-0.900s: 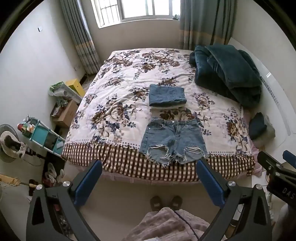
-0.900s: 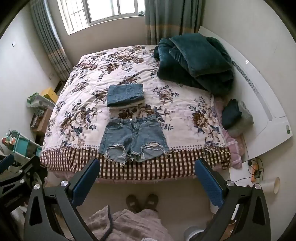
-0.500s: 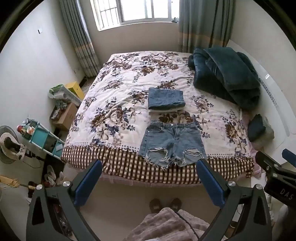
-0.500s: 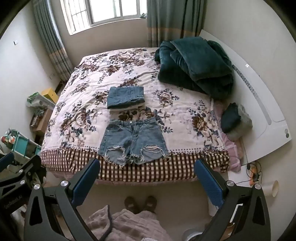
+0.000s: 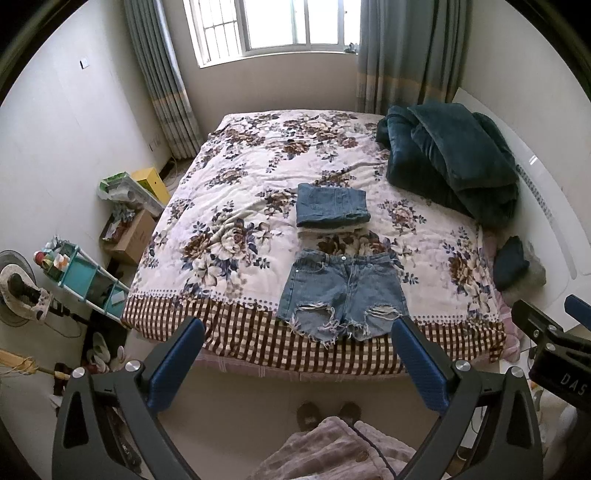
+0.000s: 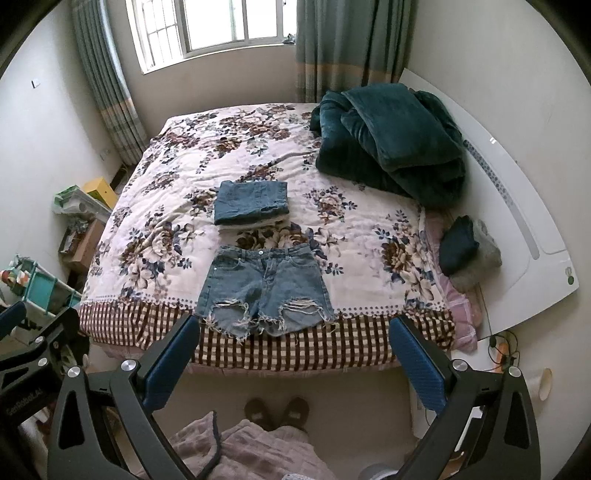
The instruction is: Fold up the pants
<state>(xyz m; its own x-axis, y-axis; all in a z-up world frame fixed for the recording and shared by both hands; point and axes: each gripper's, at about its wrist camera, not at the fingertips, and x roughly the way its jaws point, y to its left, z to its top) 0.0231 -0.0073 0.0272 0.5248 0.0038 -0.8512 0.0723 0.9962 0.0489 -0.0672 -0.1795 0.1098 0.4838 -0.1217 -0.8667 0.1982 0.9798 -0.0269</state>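
Across the middle of both wrist views lies a bed under a floral quilt with a brown-checked border along its near edge. Flat on that quilt, waistband at 12 o'clock and frayed hems at 6 o'clock, are the denim shorts; their hems reach onto the checked border, just at the bed's near edge. Just beyond the waistband, apart from it, sits a folded denim stack. At 2 o'clock from the shorts a dark teal blanket is heaped against the white headboard, and at 3 o'clock a small dark bundle rests at the bed's right side.

A window with grey curtains fills the far wall. Along the left wall, at 9 o'clock, stand a cardboard box, a yellow box and a teal shelf rack. Bare floor runs between the bed's near edge and the person's slippers.

The left hand-held gripper is released, fingers spread wide, holding nothing, short of the bed over the floor. The right hand-held gripper is likewise released and empty, framing the shorts' hems between its blue pads.
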